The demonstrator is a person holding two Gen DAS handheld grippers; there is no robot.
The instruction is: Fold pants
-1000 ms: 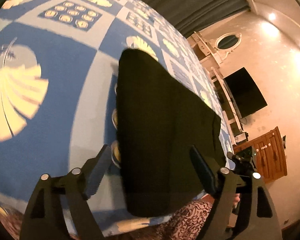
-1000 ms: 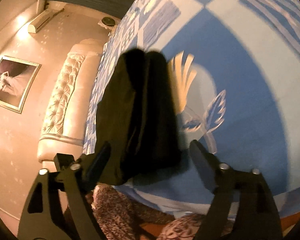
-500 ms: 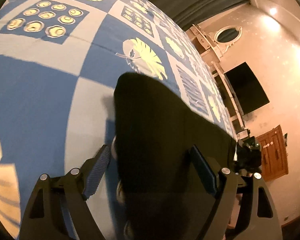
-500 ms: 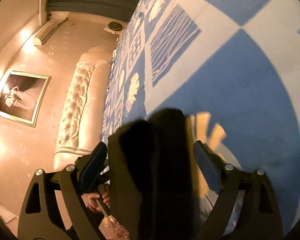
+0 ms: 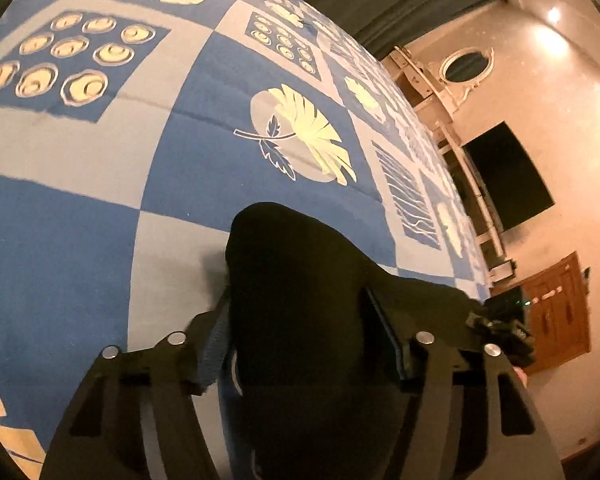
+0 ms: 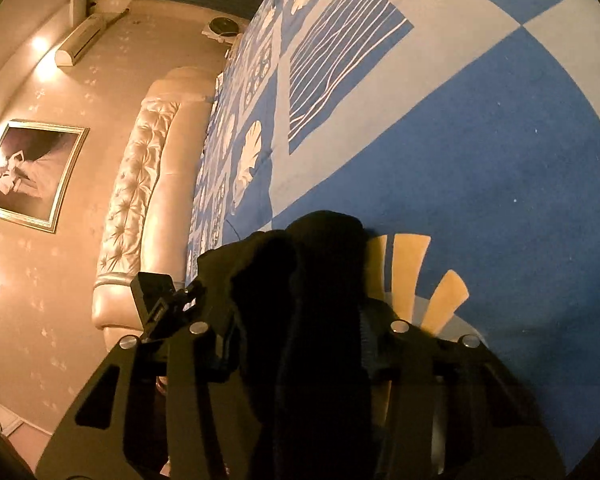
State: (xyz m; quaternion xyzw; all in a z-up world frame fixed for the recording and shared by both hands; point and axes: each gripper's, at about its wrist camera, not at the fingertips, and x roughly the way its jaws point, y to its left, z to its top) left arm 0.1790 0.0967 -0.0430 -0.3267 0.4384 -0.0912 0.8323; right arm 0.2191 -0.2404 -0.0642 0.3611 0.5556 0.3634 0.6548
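The black pants point(image 5: 300, 280) lie folded in a thick bundle on the blue and grey patterned bedspread point(image 5: 180, 140). My left gripper point(image 5: 300, 320) has closed its jaws on one end of the bundle. The pants also show in the right wrist view point(image 6: 312, 300), where my right gripper point(image 6: 296, 336) is closed on the other end. The fabric fills the gap between each pair of fingers and hides the fingertips.
A tufted cream headboard point(image 6: 140, 200) and a framed picture point(image 6: 28, 176) stand to the left in the right wrist view. A dark TV point(image 5: 504, 176), a wooden cabinet point(image 5: 556, 312) and a dresser with an oval mirror point(image 5: 464, 64) line the wall beyond the bed.
Both grippers moved forward over the pants and closed from open onto the bundle. The pants now sit lower and nearer in both views.
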